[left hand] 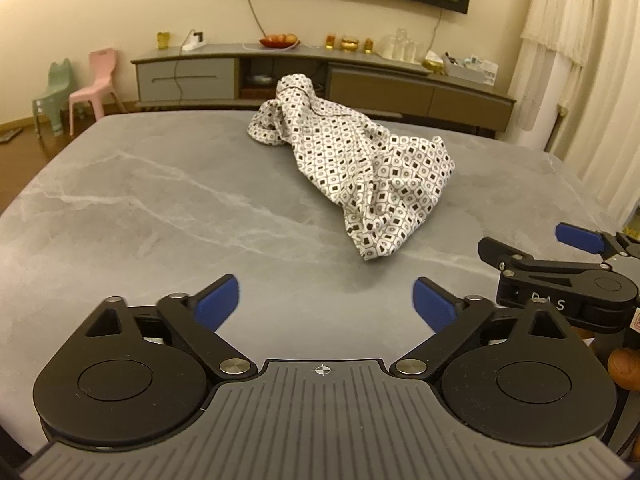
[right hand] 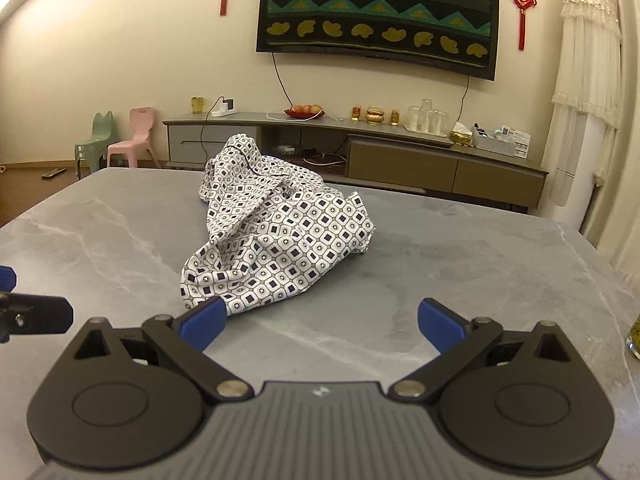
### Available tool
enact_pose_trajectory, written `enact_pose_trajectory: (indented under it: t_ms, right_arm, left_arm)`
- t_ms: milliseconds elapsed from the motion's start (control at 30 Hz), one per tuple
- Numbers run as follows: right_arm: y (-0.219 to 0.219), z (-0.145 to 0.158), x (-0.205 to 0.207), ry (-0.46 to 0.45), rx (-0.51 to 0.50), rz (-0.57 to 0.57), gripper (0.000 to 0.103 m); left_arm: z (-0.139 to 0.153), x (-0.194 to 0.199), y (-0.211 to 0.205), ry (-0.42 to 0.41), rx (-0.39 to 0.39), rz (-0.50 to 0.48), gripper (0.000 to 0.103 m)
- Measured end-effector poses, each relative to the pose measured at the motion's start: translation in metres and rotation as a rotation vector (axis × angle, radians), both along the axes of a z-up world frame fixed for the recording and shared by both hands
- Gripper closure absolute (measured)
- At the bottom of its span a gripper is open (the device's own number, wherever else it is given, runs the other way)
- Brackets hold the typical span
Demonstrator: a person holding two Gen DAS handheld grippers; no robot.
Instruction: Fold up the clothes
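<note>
1. Crumpled shirt (left hand: 352,168) is lying mid-tabletop (left hand: 140,200).
2. Left hand-held gripper (left hand: 326,300) and right hand-held gripper (right hand: 322,324) are both hanging spread, empty.
3. Looking thin, floppy, light; I'm guessing grab the near hem.

The right hand-held gripper (left hand: 560,256) runs off the left wrist view's right edge, one blue pad half cut away. In the right wrist view, the left hand-held gripper (right hand: 24,312) pokes in from the left edge, mostly out of frame. A glass (right hand: 634,336) sits clipped at the right edge. The crumpled patterned garment (right hand: 276,228) hides its own shape.
</note>
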State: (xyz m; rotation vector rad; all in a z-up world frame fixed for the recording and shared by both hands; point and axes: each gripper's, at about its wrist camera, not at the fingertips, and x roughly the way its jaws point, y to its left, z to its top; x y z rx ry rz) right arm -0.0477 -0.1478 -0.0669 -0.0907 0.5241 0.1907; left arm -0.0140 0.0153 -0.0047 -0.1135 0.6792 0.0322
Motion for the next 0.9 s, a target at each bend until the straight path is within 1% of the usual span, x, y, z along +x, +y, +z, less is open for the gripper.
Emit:
enact_pose_trajectory:
  t_ms: [33, 67, 100, 133, 167, 200, 233, 267, 300, 333, 367, 500, 567, 667, 733, 800, 833, 867, 900]
  right_arm:
    - [-0.001, 0.000, 0.000, 0.005, 0.011, 0.006, 0.009]
    - [-0.001, 0.000, 0.000, 0.010, 0.022, 0.013, 0.020]
    - [-0.002, 0.000, 0.000, 0.020, 0.034, 0.021, 0.026]
    - [-0.002, 0.000, 0.001, 0.029, 0.046, 0.030, 0.038]
    - [-0.002, -0.001, 0.001, 0.037, 0.052, 0.037, 0.051]
    - [-0.002, -0.002, 0.001, 0.044, 0.058, 0.043, 0.057]
    - [-0.002, -0.002, 0.001, 0.049, 0.063, 0.051, 0.069]
    - [-0.002, -0.003, 0.001, 0.055, 0.068, 0.058, 0.082]
    - [-0.002, -0.003, 0.001, 0.059, 0.074, 0.065, 0.088]
    - [-0.002, -0.003, 0.001, 0.062, 0.082, 0.069, 0.099]
    - [-0.002, -0.004, 0.001, 0.064, 0.090, 0.073, 0.102]
    - [-0.004, -0.001, -0.002, 0.046, 0.115, 0.081, 0.103]
    - [-0.004, -0.001, -0.002, 0.045, 0.123, 0.084, 0.103]
    - [-0.001, -0.004, 0.000, 0.050, 0.112, 0.078, 0.103]
    - [0.001, -0.007, 0.002, 0.054, 0.098, 0.071, 0.103]
    - [0.002, -0.010, 0.004, 0.059, 0.087, 0.057, 0.100]
    - [0.001, -0.012, 0.004, 0.059, 0.082, 0.044, 0.094]
    - [0.001, -0.013, 0.005, 0.058, 0.077, 0.031, 0.084]
    - [0.001, -0.015, 0.006, 0.057, 0.067, 0.017, 0.077]
  left_arm:
    - [0.000, 0.000, -0.001, 0.001, 0.005, 0.000, 0.026]
    - [0.000, 0.000, -0.002, 0.003, 0.010, 0.000, 0.033]
    - [0.000, 0.000, -0.003, 0.003, 0.016, 0.000, 0.038]
    - [0.000, 0.000, -0.005, 0.004, 0.022, -0.001, 0.050]
    - [0.000, 0.001, -0.007, 0.007, 0.031, -0.001, 0.066]
    - [0.000, 0.002, -0.008, 0.010, 0.039, -0.001, 0.076]
    - [-0.001, 0.003, -0.009, 0.016, 0.040, -0.002, 0.095]
    - [-0.001, 0.003, -0.010, 0.017, 0.044, -0.003, 0.103]
    - [-0.001, 0.004, -0.011, 0.019, 0.048, -0.003, 0.103]
    - [-0.001, 0.004, -0.013, 0.012, 0.061, -0.007, 0.103]
    - [0.000, 0.003, -0.014, 0.004, 0.075, -0.008, 0.103]
    - [0.002, 0.004, -0.013, -0.024, 0.092, 0.004, 0.103]
    - [0.001, 0.008, -0.009, -0.022, 0.087, 0.007, 0.103]
    - [-0.001, 0.015, 0.000, -0.015, 0.075, 0.022, 0.103]
    - [-0.001, 0.018, 0.005, -0.018, 0.083, 0.031, 0.103]
    - [-0.003, 0.024, 0.010, -0.004, 0.085, 0.024, 0.103]
    - [-0.004, 0.026, 0.012, 0.002, 0.083, 0.022, 0.103]
    - [-0.004, 0.029, 0.014, 0.003, 0.087, 0.018, 0.089]
    - [-0.004, 0.032, 0.017, 0.001, 0.084, 0.008, 0.077]
